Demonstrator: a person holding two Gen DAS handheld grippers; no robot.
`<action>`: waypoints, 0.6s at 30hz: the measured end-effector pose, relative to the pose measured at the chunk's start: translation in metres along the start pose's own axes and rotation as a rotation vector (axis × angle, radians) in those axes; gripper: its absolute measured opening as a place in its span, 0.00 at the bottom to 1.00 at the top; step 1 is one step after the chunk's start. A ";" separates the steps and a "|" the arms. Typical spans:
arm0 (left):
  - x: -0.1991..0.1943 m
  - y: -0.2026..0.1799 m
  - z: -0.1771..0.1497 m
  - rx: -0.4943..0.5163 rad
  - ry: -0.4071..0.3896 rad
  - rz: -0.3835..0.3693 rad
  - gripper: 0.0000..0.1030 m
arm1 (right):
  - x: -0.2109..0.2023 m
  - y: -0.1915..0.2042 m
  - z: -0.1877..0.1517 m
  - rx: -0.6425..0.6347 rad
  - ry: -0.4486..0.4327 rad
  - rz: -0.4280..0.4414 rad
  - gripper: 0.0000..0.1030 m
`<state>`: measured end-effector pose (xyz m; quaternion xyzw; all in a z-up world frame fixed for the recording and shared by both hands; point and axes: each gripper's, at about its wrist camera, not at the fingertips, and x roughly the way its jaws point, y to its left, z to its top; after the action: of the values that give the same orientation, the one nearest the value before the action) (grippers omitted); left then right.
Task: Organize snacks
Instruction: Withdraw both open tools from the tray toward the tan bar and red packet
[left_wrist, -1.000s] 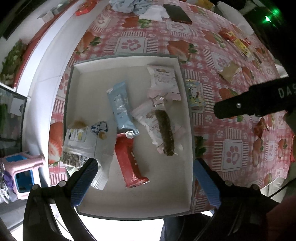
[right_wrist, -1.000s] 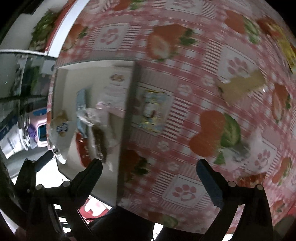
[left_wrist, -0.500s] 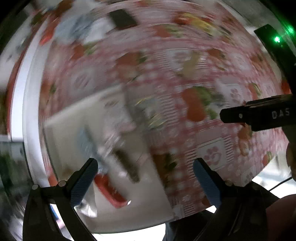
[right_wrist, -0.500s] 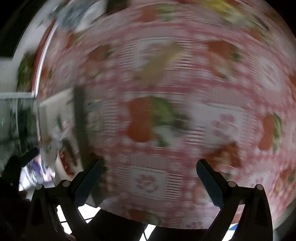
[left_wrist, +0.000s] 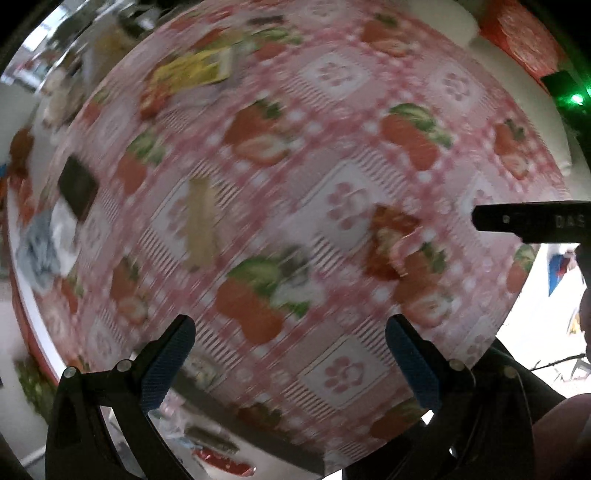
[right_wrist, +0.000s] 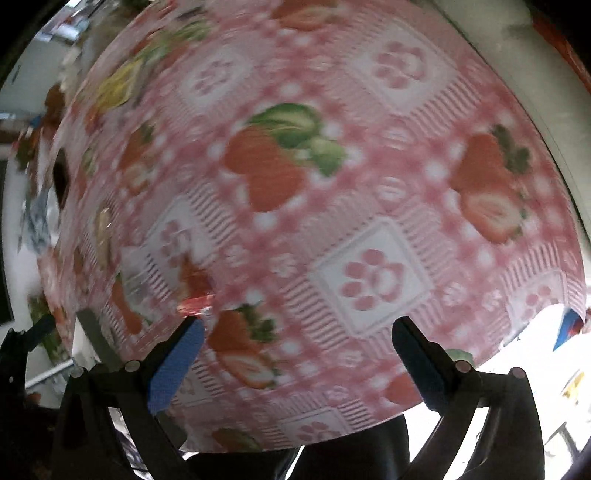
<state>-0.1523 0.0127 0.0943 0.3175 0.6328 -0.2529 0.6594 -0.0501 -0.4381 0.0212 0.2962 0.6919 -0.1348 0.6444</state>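
Note:
Both views are motion-blurred. My left gripper (left_wrist: 290, 362) is open and holds nothing, above the strawberry tablecloth (left_wrist: 332, 110). A red snack packet (left_wrist: 391, 240) lies ahead of it to the right, and a tan snack (left_wrist: 201, 221) ahead to the left. The white tray (left_wrist: 243, 417) shows only at the bottom edge, with a red wrapper (left_wrist: 221, 467) inside. My right gripper (right_wrist: 297, 365) is also open with nothing in it. The red snack packet (right_wrist: 194, 291) lies just beyond its left fingertip. The tray's rim (right_wrist: 92, 339) is at lower left.
A yellow packet (left_wrist: 192, 68), a black phone (left_wrist: 77, 188) and a blue-grey cloth (left_wrist: 37, 251) lie on the far left of the table. The table's front edge (right_wrist: 443, 391) runs just under the right gripper. The right gripper's finger (left_wrist: 532, 221) juts in from the right.
Both grippers have swung right, away from the tray and over the tablecloth. The tray has slid to the lower left of both views. Both stay open.

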 end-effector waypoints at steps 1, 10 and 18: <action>-0.001 -0.005 0.002 0.012 -0.002 0.001 1.00 | 0.000 -0.003 0.001 0.003 0.000 -0.001 0.99; 0.002 0.037 -0.013 -0.183 -0.017 0.053 1.00 | 0.011 -0.014 0.010 0.013 0.047 -0.013 0.99; 0.025 0.097 -0.063 -0.432 0.031 0.065 1.00 | 0.040 0.041 0.011 -0.190 0.146 -0.081 0.99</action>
<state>-0.1217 0.1257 0.0787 0.1927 0.6718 -0.0851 0.7102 -0.0169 -0.4031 -0.0111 0.2145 0.7582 -0.0725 0.6115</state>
